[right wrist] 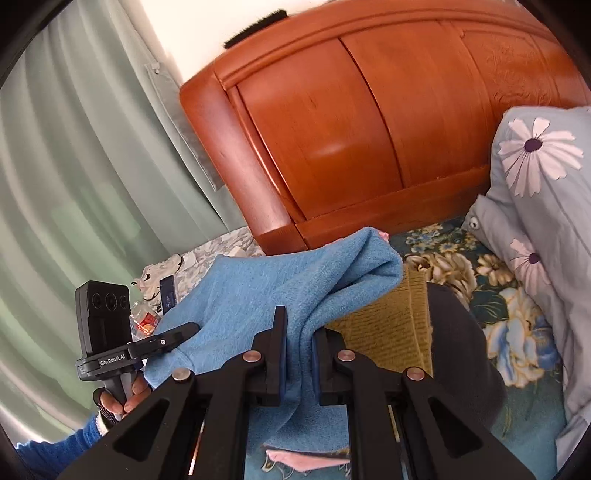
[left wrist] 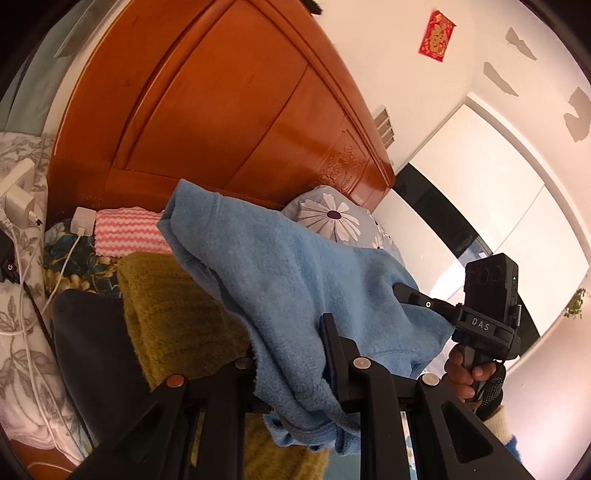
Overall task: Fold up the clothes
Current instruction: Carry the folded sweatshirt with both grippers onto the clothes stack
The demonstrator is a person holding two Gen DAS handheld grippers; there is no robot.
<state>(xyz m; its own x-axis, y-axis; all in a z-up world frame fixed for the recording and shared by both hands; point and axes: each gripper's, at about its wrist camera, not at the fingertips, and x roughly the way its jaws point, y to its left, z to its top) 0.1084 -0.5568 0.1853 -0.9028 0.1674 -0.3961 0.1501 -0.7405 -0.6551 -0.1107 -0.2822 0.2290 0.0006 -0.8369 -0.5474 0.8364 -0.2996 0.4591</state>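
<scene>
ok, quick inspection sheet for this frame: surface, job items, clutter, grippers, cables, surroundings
Surface: bed with dark floral sheet.
Job's things: blue fleece garment held up between both grippers, above an olive knit garment and a dark garment lying on the bed.
Clutter: pink-and-white zigzag cloth; grey daisy pillow; small packets at the bedside.
Grippers: left gripper shut on the fleece; right gripper shut on the fleece.
Cables: white chargers with white cable trailing across the bedding.
Surroundings: orange wooden headboard, green curtain, white wall with red decoration.
</scene>
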